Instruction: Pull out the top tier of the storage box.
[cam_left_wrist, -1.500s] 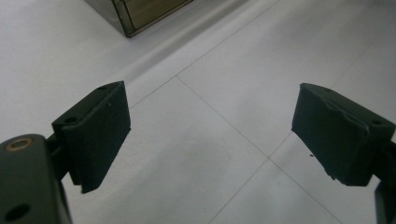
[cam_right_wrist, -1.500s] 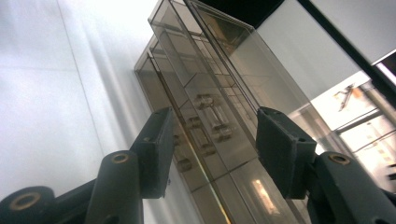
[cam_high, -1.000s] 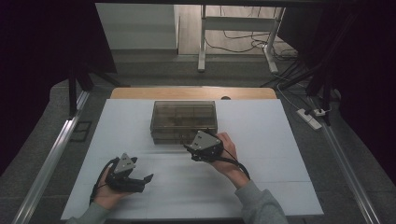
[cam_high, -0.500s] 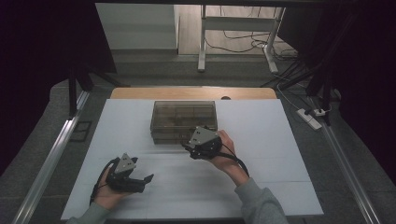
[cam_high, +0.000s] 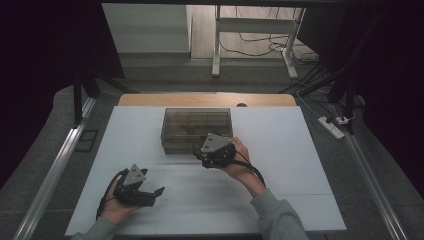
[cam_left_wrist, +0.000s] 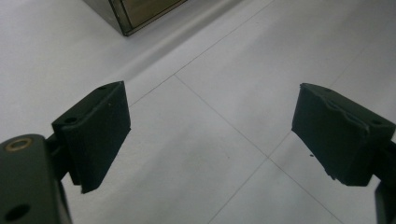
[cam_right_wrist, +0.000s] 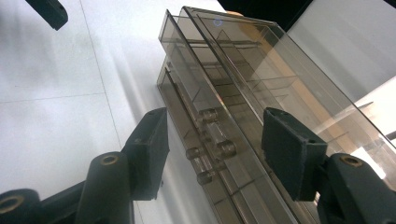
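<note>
Drawer box (cam_right_wrist: 224, 93): smoke-tinted transparent plastic, glossy, smooth, with clear plastic knobs (cam_right_wrist: 211, 144). Table (cam_high: 280, 195): white, matt, smooth, faintly seamed. Jaws: black, matt, slightly scuffed pads.

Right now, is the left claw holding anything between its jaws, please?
No, the left claw stands open over the bare white table.

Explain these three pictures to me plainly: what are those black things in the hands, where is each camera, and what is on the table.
A person sits at a white table holding a hand-held gripper in each hand. The high view looks down from above. Each of the other two pictures comes from a camera riding on one gripper, looking along its two black jaws. The left gripper is open over bare table. The right gripper is open, its jaws either side of the small knobs on the front of a clear brown drawer box. Nothing is held.
</note>
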